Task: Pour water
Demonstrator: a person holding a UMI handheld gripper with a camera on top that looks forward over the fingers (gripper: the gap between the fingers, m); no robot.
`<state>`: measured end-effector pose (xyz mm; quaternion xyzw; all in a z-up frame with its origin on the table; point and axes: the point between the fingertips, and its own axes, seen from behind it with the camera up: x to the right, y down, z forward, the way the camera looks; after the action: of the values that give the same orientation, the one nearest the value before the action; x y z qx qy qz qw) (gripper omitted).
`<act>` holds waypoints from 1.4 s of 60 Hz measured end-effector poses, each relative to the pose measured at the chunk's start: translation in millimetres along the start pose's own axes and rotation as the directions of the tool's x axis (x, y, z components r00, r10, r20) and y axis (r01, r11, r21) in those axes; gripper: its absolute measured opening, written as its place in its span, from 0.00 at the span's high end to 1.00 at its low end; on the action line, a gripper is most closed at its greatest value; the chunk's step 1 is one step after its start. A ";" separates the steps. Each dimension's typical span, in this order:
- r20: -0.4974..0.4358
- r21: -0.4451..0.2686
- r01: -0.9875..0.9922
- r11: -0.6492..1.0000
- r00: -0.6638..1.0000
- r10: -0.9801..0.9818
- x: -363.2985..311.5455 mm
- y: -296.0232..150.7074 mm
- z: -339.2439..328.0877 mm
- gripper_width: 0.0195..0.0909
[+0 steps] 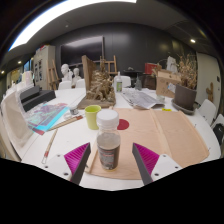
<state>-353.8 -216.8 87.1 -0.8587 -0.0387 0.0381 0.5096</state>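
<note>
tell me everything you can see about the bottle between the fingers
The bottle is small, with a white cap, a clear body and dark contents in its lower part. It stands upright on the pale wooden board, between the fingers of the hand-held gripper; whether the pads touch it is unclear. A green cup stands just beyond it.

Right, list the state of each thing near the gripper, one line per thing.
gripper: open, a bottle standing between its fingers with gaps at both sides.
bottle: upright on the table, white cap on.
green cup: upright beyond the bottle, contents not visible.
red coaster: flat on the table, nothing on it.
table: wooden, bearing them all.
</note>
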 end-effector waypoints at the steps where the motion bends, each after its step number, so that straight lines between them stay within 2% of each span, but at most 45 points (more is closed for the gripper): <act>1: -0.002 0.005 -0.002 1.000 1.000 0.002 -1.7 -0.4 6.1 0.08; 3: -0.004 0.012 -0.007 1.000 1.000 0.008 -3.8 -0.3 17.4 0.11; 6: -0.014 0.013 -0.014 1.000 1.000 0.014 -5.0 2.2 33.4 0.22; 12: -0.038 0.042 -0.023 0.999 0.999 0.024 -3.1 0.2 54.6 0.65; 18: -0.054 0.063 -0.013 0.998 0.998 0.016 -2.5 -4.0 59.2 0.71; 29: -0.093 0.043 0.000 0.999 0.996 0.004 1.0 -6.2 59.6 0.89; 35: -0.128 0.026 0.014 1.000 0.992 -0.011 8.3 -14.4 56.2 0.89; 45: -0.214 0.040 0.070 0.997 0.975 -0.060 36.8 -66.1 57.5 0.89; 50: -0.280 0.039 0.162 0.986 0.949 -0.145 55.3 -101.1 64.7 0.89; 57: -0.391 -0.005 0.374 0.927 0.853 -0.346 74.7 -147.9 81.5 0.89; 62: -0.459 -0.054 0.546 0.836 0.730 -0.507 78.4 -177.7 97.7 0.89; 69: -0.506 -0.128 0.746 0.654 0.518 -0.690 69.7 -207.4 121.6 0.89; 76: -0.506 -0.211 0.882 0.422 0.271 -0.819 52.6 -219.3 146.5 0.89; 84: -0.472 -0.298 0.944 0.142 -0.016 -0.881 39.0 -219.7 172.6 0.88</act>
<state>-339.3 42.8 196.5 -0.5583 -0.4394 -0.5499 0.4392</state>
